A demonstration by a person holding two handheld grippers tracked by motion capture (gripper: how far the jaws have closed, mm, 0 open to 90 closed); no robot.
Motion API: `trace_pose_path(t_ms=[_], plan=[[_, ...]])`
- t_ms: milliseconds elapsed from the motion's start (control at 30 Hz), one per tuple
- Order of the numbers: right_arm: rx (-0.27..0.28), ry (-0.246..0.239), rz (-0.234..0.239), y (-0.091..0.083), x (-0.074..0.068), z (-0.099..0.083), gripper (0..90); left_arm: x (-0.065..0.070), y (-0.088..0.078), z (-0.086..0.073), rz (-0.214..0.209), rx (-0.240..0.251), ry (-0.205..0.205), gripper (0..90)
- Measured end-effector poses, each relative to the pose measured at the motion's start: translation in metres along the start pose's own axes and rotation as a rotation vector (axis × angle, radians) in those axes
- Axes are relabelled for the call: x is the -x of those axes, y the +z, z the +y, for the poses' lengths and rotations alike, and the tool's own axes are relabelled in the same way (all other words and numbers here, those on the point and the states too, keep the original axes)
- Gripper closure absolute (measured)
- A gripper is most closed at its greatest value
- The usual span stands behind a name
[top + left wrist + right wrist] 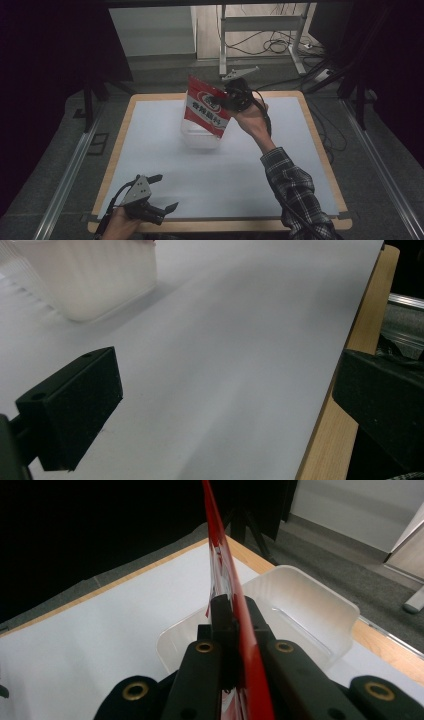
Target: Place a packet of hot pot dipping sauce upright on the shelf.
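Item: red pouch (206, 107), held above the tub (200, 135). The right gripper (226, 100) had its jaws clamped flat on the pouch's edge, film pinched thin between the fingers (220, 615), the bulk hanging beyond them over the tub's mouth. Judged light, limp, slick film; liable to fold or slip unless taken at a sealed edge. The left gripper (167, 192) sat near the table (310, 150) edge, fingers (75, 410) spread wide with nothing between them, tub well ahead.

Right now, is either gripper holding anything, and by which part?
The right gripper is shut on the red snack bag, pinching its right edge above the white bin. The left gripper is open and holds nothing.
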State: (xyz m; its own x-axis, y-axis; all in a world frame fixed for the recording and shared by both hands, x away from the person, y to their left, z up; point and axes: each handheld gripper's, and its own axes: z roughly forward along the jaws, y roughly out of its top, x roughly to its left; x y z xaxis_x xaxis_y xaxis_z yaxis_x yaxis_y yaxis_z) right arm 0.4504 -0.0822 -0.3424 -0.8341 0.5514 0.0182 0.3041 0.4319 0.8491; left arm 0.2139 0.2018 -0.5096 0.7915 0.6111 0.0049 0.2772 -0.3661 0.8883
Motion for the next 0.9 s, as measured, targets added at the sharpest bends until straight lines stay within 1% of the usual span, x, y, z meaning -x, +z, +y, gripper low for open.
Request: trace_pose_path(t_ms=[67,267,433,467,733,900], plan=[[-0.004,0.002,0.001,0.003,0.000,0.000,87.8,0.000,0.000,0.000,0.000,0.001,-0.002,0.0],[-0.043,0.002,-0.002,0.017,0.001,-0.003,87.8,0.000,0.000,0.000,0.001,-0.001,-0.001,0.0],[-0.060,-0.002,-0.005,0.024,0.002,-0.005,87.8,0.000,0.000,0.000,-0.001,-0.001,-0.002,0.0],[-0.068,-0.009,-0.008,0.027,0.002,-0.005,87.7,0.000,0.000,0.000,-0.001,-0.002,-0.001,0.0],[-0.080,-0.004,-0.018,0.035,0.005,-0.008,87.8,0.001,0.001,0.000,-0.001,-0.002,0.000,0.0],[-0.096,-0.002,-0.020,0.042,0.005,-0.010,87.7,0.001,0.001,0.000,-0.001,-0.009,0.009,0.0]])
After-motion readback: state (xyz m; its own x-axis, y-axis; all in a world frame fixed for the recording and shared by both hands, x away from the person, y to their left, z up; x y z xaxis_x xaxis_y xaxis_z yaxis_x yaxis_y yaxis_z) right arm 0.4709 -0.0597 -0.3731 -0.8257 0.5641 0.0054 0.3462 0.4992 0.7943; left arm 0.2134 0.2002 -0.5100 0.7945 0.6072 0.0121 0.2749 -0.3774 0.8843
